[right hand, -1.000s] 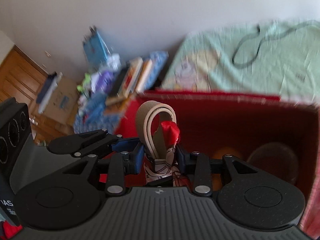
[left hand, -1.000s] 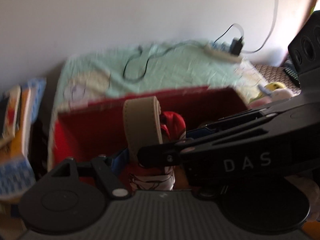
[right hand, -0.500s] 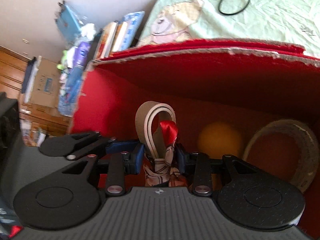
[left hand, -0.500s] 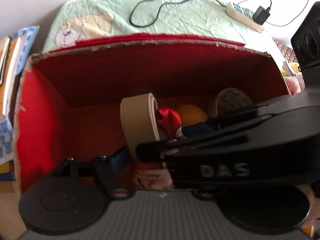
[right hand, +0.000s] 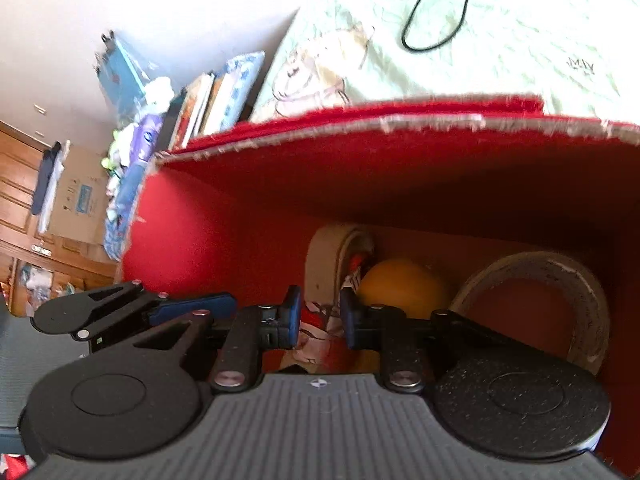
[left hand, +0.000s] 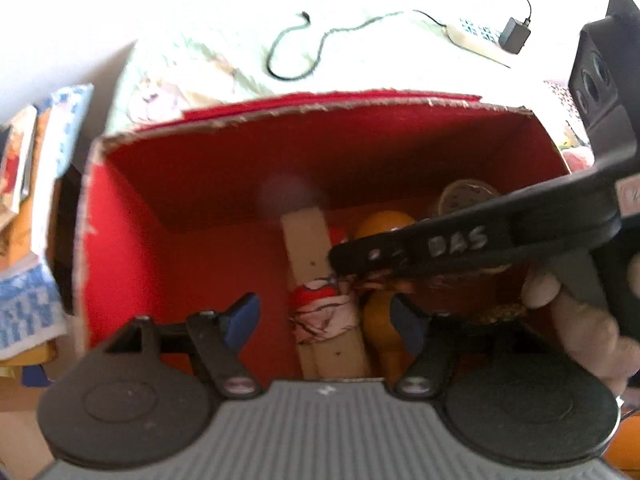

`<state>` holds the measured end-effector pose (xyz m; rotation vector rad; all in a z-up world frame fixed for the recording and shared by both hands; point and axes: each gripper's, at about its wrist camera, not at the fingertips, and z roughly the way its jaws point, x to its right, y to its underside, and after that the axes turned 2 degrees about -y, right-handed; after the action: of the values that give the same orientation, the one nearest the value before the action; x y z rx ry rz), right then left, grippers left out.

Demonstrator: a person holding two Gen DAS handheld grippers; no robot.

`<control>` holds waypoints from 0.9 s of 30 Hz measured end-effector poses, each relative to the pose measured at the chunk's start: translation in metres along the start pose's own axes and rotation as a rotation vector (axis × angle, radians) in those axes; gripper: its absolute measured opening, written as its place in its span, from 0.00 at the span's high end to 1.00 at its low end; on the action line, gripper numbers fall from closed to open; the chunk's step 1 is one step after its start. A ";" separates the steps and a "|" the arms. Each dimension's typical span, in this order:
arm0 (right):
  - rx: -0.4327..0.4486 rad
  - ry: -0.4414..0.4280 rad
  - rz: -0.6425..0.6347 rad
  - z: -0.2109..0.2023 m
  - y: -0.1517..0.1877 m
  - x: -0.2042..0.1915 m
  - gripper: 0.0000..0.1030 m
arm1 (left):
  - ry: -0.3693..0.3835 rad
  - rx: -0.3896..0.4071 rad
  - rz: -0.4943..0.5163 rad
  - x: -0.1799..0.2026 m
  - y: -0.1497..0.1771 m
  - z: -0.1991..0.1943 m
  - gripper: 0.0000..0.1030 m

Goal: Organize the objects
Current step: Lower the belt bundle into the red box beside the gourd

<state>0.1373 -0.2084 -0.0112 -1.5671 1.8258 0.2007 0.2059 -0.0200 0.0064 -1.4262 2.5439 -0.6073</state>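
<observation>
A beige belt (left hand: 306,240) with a red and white scarf (left hand: 320,308) wrapped round it lies low inside the red cardboard box (left hand: 304,114). My right gripper (right hand: 320,314) is shut on the scarf-wrapped part of the belt (right hand: 324,264). In the left wrist view its black body (left hand: 460,240) crosses from the right, held by a hand (left hand: 580,320). My left gripper (left hand: 324,316) is open, its blue pads wide on either side of the bundle without touching it.
An orange rounded object (right hand: 400,284) and a beige tape roll (right hand: 576,280) sit in the box right of the belt. The box's left half shows bare red floor. Behind the box are a green sheet with a black cable (left hand: 296,48), a power strip (left hand: 476,36), and books (left hand: 24,160) at left.
Both grippers have dropped deeper into the box. The belt bundle has gone from standing above the rim to lying low against the box floor. The left gripper's fingers have stayed apart.
</observation>
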 end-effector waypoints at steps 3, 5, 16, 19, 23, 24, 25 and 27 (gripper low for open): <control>0.006 -0.007 -0.004 -0.001 -0.001 -0.001 0.77 | -0.048 0.022 0.012 -0.003 0.002 -0.004 0.29; -0.003 -0.018 -0.013 0.002 -0.001 -0.004 0.77 | -0.053 0.024 0.004 -0.006 0.004 -0.005 0.29; -0.058 0.020 -0.023 0.037 -0.007 -0.021 0.74 | -0.098 0.046 0.007 -0.007 0.013 -0.015 0.27; -0.052 0.037 -0.003 0.032 -0.008 -0.017 0.75 | -0.097 0.054 -0.001 -0.006 0.016 -0.019 0.27; -0.025 0.050 -0.007 0.017 -0.006 -0.017 0.73 | -0.122 0.072 -0.004 -0.002 0.018 -0.026 0.27; -0.018 0.058 -0.016 0.012 -0.005 -0.019 0.73 | -0.133 0.079 -0.005 0.000 0.016 -0.026 0.26; -0.009 0.073 -0.033 0.007 -0.003 -0.021 0.73 | -0.144 0.085 -0.007 0.002 0.016 -0.029 0.26; 0.016 0.115 -0.069 0.000 0.002 -0.025 0.72 | -0.158 0.093 -0.010 0.005 0.018 -0.032 0.26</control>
<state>0.1355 -0.1879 0.0032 -1.6579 1.8527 0.0650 0.1789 -0.0074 0.0280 -1.3980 2.3579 -0.5814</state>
